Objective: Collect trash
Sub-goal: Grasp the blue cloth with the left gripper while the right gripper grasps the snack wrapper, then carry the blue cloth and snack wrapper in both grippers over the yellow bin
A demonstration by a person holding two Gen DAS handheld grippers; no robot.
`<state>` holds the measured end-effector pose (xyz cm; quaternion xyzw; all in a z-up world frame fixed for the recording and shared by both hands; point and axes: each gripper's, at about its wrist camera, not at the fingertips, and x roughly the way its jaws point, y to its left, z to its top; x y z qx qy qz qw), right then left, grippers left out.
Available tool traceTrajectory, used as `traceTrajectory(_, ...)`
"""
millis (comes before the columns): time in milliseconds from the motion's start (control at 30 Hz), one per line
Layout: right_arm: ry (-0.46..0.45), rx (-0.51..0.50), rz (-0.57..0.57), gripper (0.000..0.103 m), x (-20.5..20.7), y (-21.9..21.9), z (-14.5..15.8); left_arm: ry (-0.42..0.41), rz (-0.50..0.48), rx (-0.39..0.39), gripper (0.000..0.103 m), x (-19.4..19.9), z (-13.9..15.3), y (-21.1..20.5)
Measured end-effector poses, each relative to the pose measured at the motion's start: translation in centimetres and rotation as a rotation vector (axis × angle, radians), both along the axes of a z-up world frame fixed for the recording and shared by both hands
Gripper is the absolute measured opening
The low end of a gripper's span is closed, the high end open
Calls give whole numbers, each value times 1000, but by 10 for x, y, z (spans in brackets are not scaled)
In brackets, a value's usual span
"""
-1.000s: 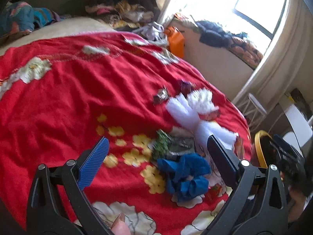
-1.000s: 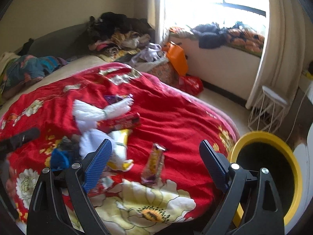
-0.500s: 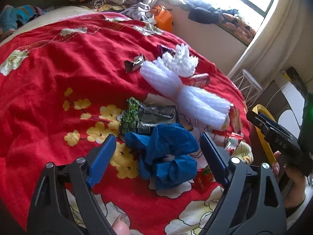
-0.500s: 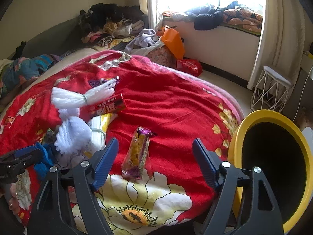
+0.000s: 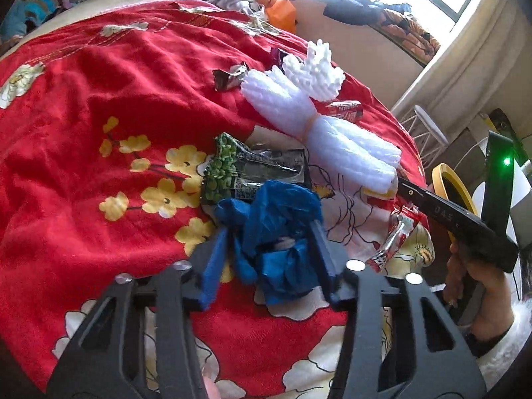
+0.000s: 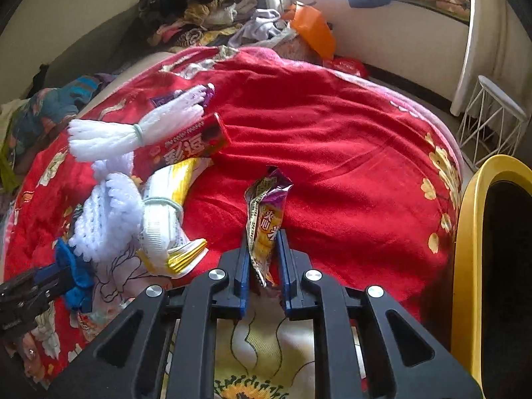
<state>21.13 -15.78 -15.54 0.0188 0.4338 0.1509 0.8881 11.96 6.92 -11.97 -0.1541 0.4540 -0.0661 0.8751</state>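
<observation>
Trash lies on a red flowered blanket [image 5: 99, 106]. My left gripper [image 5: 266, 242] is shut on a crumpled blue plastic bag [image 5: 276, 232], low on the blanket. My right gripper [image 6: 264, 249] is shut on a purple and yellow snack wrapper [image 6: 266, 212] that stands upright between the fingers. The right gripper also shows in the left wrist view [image 5: 445, 216]. A green pea wrapper [image 5: 239, 173], white foam bundles [image 5: 316, 123] [image 6: 106, 136], a red box [image 6: 193, 143] and a red-white wrapper [image 5: 395, 242] lie nearby. The yellow-rimmed bin [image 6: 472, 232] stands right of the bed.
A white wire stool [image 6: 492, 116] stands by the curtain. Clothes are piled at the bed's far end [image 6: 199, 10]. An orange bag [image 6: 312, 33] sits beside the bed. A yellow and white packet with a rubber band [image 6: 166, 212] lies left of my right gripper.
Both grippers moved down and forward to the blanket and closed: the left on the blue bag, the right on the snack wrapper, which now stands upright.
</observation>
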Motion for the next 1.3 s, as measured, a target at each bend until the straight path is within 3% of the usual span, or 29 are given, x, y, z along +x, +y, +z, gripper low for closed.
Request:
traceTrajectory(133,-50,31,-1,14,-13,-9,9,0,-20,-16,16,-2,2,-2)
traceTrajectory(233,-94,36,1,14,-21,-15,21,-19,-36,-14,14,-3,9,-4)
traceTrajectory(567,-186,63,38,13,-43,-11,53,-148,-47,-54,13,-12,53,-2)
traceTrajectory(1300,-303,102,81,13,-81,-16,104,-314,-78,30,13,-29,116,-39)
